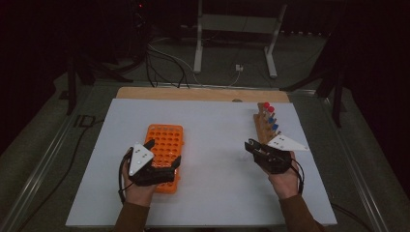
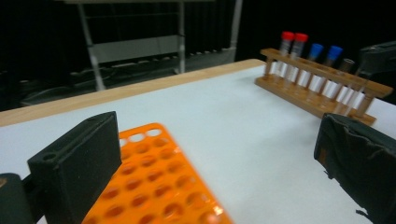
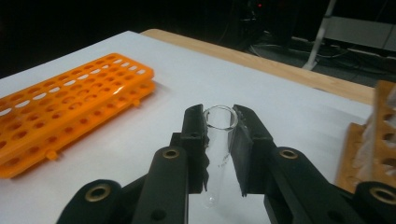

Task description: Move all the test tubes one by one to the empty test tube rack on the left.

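At the left of the high view we see the left claw (image 1: 162, 157) over the near end of the orange tube rack (image 1: 167, 140), which lies flat on the white desk (image 1: 217, 193) with its rows of round holes all empty. In the left gripper view its two black jaws stand wide apart with nothing between them: one rises over the near left corner of the orange rack, the other stands at the right edge above bare desk. The person's left hand (image 1: 140, 188) carries that gripper from the bottom edge, a brown sleeve (image 1: 131, 217) behind it. Moving right across the open middle of the desk, we come to the right claw (image 1: 250, 145), clamped on a clear glass test tube (image 3: 218, 149). In the right gripper view the tube stands between the two pads with its open mouth at the top, level with the jaw tips, and its rounded bottom hanging below them, clear of the desk. The right hand (image 1: 285, 181) holds this gripper just beside the near end of the wooden tube rack (image 1: 265, 126), which stands close to the right edge of the desk. That wooden rack holds capped tubes in a row: two with red caps (image 2: 293, 36) at the far end, then two with blue caps (image 2: 325, 49). Behind the white sheet a strip of bare wood (image 1: 203, 94) runs along the far side of the desk.
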The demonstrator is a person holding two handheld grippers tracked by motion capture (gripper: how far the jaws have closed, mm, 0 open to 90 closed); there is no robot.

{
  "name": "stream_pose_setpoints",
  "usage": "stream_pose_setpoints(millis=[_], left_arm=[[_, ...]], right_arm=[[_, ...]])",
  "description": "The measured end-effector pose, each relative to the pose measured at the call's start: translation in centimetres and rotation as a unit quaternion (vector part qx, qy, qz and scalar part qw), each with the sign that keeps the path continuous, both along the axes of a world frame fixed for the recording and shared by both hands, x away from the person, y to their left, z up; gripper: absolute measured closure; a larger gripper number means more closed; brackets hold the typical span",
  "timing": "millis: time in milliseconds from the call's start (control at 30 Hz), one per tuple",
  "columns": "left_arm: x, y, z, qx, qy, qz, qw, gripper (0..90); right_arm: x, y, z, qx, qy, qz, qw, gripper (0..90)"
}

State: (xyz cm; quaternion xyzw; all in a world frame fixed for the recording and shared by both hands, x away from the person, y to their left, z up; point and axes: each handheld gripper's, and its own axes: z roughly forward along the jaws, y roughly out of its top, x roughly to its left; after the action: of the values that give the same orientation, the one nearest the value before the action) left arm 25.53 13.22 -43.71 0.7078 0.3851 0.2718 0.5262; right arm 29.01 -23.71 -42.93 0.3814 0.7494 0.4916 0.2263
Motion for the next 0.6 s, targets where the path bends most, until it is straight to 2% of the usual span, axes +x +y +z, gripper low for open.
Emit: stream_pose_setpoints(millis=[67,100,200,233,267,400,433,467,533,600], left_arm=[[0.4,-1.6,-0.2,0.007,0.004,-0.016,0.9998,2.6],[0.4,-1.6,-0.2,0.007,0.004,-0.016,0.9998,2.9],[0.9,-3.6,-0.4,0.012,0.007,-0.036,0.9993,3.7],[0.9,-3.6,-0.4,0.012,0.007,-0.036,0.9993,4.1],[1.1,-4.6,-0.4,0.010,0.010,-0.045,0.9989,4.4],[1.4,-6.1,-0.6,0.007,0.018,-0.059,0.9980,7.4],[1.6,-7.1,-0.8,0.011,0.025,-0.072,0.9971,8.3],[1.6,-7.1,-0.8,0.011,0.025,-0.072,0.9971,9.2],[1.8,-8.7,-1.2,0.020,0.031,-0.092,0.9951,11.3],[1.9,-9.3,-1.3,0.023,0.032,-0.096,0.9946,12.6]], right_arm=[[-0.1,0.3,-0.1,0.001,0.004,0.006,1.0000,76.2],[-0.1,0.4,-0.2,0.000,0.004,0.009,0.9999,76.3],[-0.1,0.9,-0.2,0.003,0.008,0.017,0.9998,76.2],[-0.2,1.0,-0.2,0.004,0.008,0.019,0.9998,76.2],[-0.2,1.2,-0.2,0.006,0.009,0.022,0.9997,76.2],[-0.4,1.8,-0.3,0.011,0.013,0.034,0.9993,76.2],[-0.4,1.9,-0.3,0.012,0.015,0.037,0.9991,76.2],[-0.4,1.9,-0.3,0.012,0.015,0.037,0.9991,76.2],[-0.5,2.1,-0.1,0.023,0.020,0.043,0.9986,76.2],[-0.5,2.2,-0.1,0.025,0.020,0.046,0.9984,76.2]])
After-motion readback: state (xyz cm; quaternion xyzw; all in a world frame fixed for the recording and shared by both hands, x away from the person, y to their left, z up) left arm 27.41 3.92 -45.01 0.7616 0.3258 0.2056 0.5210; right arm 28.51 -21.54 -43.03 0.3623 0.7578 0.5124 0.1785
